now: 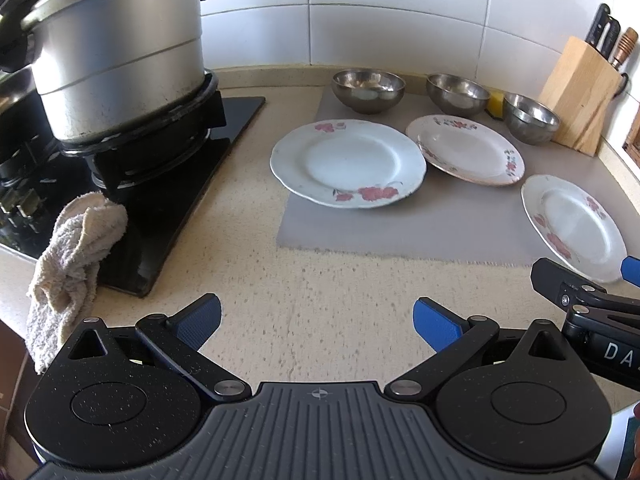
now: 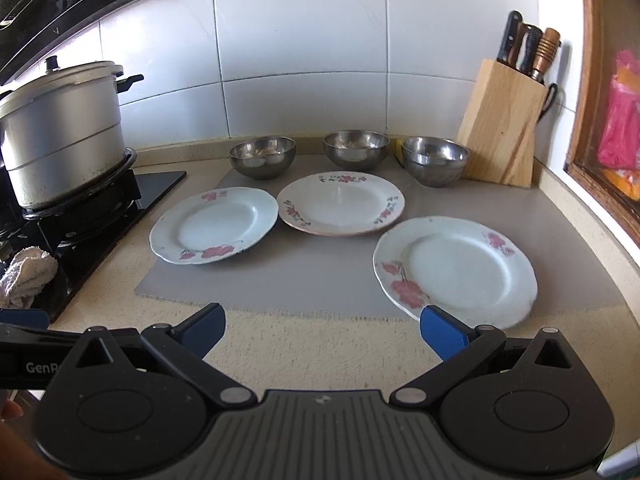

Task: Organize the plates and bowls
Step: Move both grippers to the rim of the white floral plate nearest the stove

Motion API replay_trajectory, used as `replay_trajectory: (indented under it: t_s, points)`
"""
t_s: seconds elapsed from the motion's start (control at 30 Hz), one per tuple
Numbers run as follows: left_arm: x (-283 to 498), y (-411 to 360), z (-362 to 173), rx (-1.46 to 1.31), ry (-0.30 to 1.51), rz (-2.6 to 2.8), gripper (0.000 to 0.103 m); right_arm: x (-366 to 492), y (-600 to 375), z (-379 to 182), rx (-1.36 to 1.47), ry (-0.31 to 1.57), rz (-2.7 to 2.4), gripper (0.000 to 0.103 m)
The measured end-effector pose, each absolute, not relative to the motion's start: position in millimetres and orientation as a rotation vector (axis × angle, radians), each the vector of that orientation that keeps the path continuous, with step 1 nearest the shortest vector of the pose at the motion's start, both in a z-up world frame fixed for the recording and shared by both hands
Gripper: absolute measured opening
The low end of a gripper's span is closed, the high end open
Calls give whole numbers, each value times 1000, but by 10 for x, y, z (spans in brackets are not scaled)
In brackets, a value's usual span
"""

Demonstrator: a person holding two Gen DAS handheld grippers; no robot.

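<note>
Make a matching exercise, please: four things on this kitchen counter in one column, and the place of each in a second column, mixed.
Things:
1. knife block
2. big pot
3. cloth
4. right plate

Places:
A. on the stove burner
B. on the stove's front edge
C. in the right back corner, beside a steel bowl
D. on the grey mat, nearest the right tongs

Pairs: 1-C, 2-A, 3-B, 4-D

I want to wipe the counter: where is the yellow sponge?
In the right wrist view, the sponge peeks out at the back, between the middle bowl and right bowl.
</note>
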State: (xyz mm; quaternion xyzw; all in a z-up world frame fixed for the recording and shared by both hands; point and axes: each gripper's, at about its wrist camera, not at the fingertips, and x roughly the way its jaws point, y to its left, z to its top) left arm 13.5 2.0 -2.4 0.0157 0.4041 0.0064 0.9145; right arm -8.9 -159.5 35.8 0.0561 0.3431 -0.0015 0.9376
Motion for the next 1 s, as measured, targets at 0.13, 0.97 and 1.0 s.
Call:
replay_trajectory:
  t_s: [0.13,0.97,1.0]
  points:
    - [280,11,-12,37,845,39,98,106,-1624,354,121,696,31,88]
    - [1247,-52,-54,12,861,141,98,1353,-1844,190,149,770,188,88]
    - [1266,-49,-54,15,860,143,98,1381,-1834,181,154,776,199,88]
